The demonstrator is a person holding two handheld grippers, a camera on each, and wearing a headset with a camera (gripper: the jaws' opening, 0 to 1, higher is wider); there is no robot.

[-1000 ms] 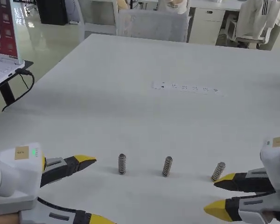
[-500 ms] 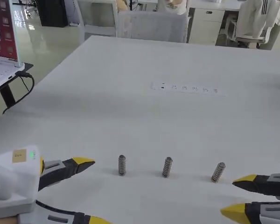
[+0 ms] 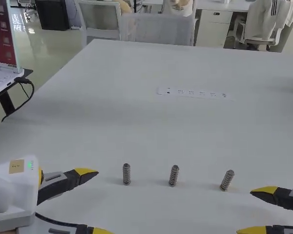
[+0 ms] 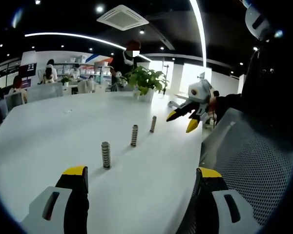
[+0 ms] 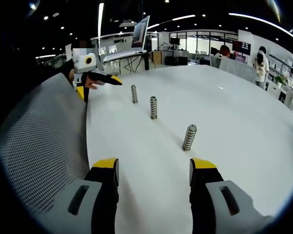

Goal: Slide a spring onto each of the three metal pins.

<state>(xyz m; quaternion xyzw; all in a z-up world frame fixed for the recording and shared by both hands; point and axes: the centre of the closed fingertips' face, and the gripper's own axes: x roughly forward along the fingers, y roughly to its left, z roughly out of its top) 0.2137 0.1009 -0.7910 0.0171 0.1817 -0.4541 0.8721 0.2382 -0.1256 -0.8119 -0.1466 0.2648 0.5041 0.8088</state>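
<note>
The left gripper (image 3: 95, 201) and right gripper (image 3: 249, 211) hung spread and empty; a careless sweep might have toppled the tilted spring (image 3: 227, 180).

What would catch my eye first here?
Three little coiled springs stand in a row on the white table: left spring, middle spring, and right spring, which leans slightly. The yellow-tipped left gripper and right gripper flank them, jaws open, holding nothing.

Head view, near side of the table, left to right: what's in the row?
left gripper → left spring → middle spring → right spring → right gripper
</note>
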